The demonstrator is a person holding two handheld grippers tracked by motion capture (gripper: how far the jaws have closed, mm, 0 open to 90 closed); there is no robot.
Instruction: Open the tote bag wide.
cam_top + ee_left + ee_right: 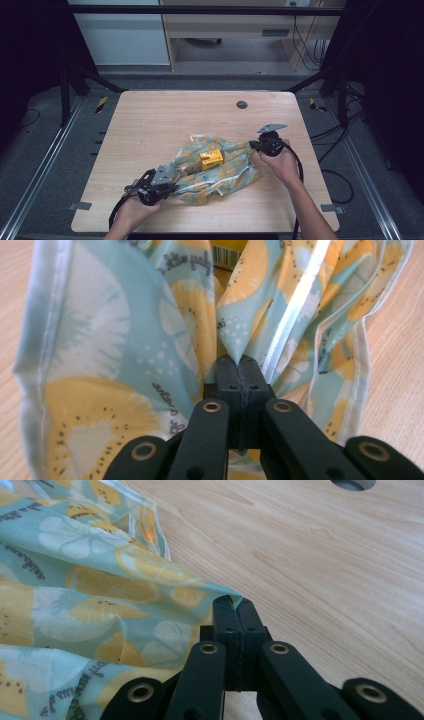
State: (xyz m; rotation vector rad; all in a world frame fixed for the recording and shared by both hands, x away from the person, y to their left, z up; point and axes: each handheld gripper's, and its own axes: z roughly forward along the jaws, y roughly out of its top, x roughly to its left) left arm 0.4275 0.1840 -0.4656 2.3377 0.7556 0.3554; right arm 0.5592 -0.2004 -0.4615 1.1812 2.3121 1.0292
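On worktop [150, 125]: cloth [235, 170], fruit print, rumpled mid-worktop, part-wrapped round yellow box [211, 159]. Judged: both corners gripped, wrapping not finished, box top bare. Left claw [239, 362] clamped on near cloth fold; right claw [235, 602] clamped on far corner. High view alone gives box whole; left claw view, barcode edge.

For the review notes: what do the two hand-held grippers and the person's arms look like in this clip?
Both are black. The left hand-held gripper and right hand-held gripper each carry a grey three-cornered plate on top and trail a black cable. Up close, the jaws are matt black linkage bars with brass-ringed pivot holes and small screws. The forearms are bare, with no sleeves or gloves visible.
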